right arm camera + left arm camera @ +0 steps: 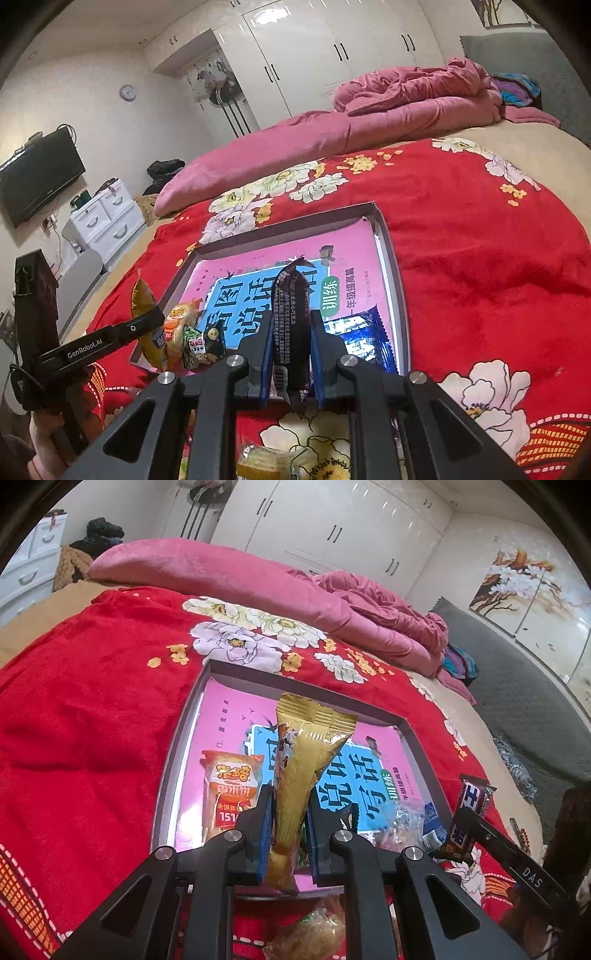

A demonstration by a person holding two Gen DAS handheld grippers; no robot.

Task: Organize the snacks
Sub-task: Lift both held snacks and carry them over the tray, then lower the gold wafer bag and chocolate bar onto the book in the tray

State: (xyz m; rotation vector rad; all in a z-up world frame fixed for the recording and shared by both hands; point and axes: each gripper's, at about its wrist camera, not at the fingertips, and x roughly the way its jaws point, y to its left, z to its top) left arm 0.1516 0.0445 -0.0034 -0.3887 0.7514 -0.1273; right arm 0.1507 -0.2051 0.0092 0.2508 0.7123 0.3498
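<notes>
In the left wrist view my left gripper (291, 812) is shut on a gold snack packet (306, 760), held upright over the near part of a grey tray (173, 753). In the right wrist view my right gripper (291, 336) is shut on a dark brown chocolate bar (291, 314), also upright over the tray's near edge (391, 254). A pink and blue book (291, 247) lines the tray. On it lie an orange rice-cracker packet (229, 790), a blue packet (365, 339), and green (190, 341) and black (213, 338) small packets.
The tray sits on a red floral blanket (92, 720) on a bed, with a pink quilt (229, 572) behind. Loose wrapped snacks lie on the blanket in front of the tray (314, 934) (258, 461). A person's hand (40, 439) holds the left gripper's handle.
</notes>
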